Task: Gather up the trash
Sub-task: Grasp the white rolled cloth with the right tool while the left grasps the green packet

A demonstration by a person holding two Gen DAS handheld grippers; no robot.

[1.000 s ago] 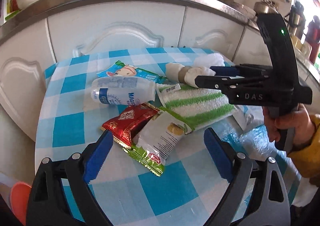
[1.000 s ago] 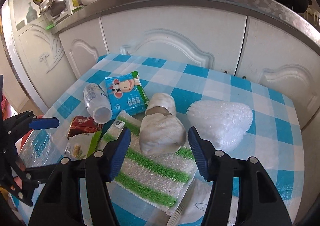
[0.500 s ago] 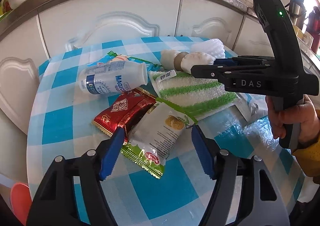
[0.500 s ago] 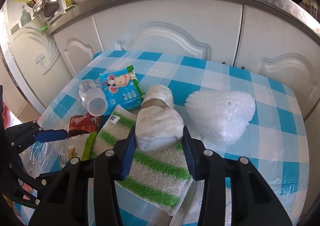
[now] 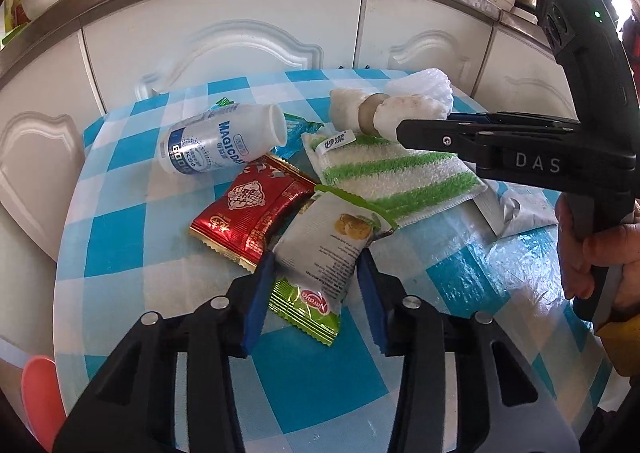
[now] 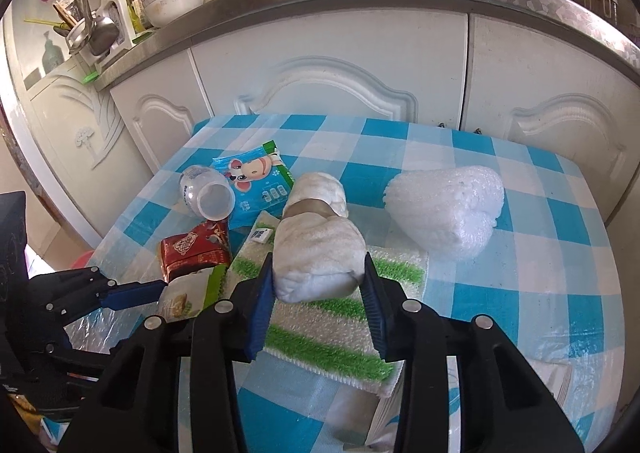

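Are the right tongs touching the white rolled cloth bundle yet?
Touching. In the right wrist view, both blue pads of the right tongs press the sides of the white rolled cloth bundle, no gap showing.

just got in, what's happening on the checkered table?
A person is clearing trash with a pair of tongs in each hand. The left tongs straddle a white-and-green snack packet, jaws at its sides. The right tongs are closed around a white paper roll lying on the green-striped cloth. Both items still rest on the table. A plastic bottle, a red wrapper and a blue wipes pack lie untouched.
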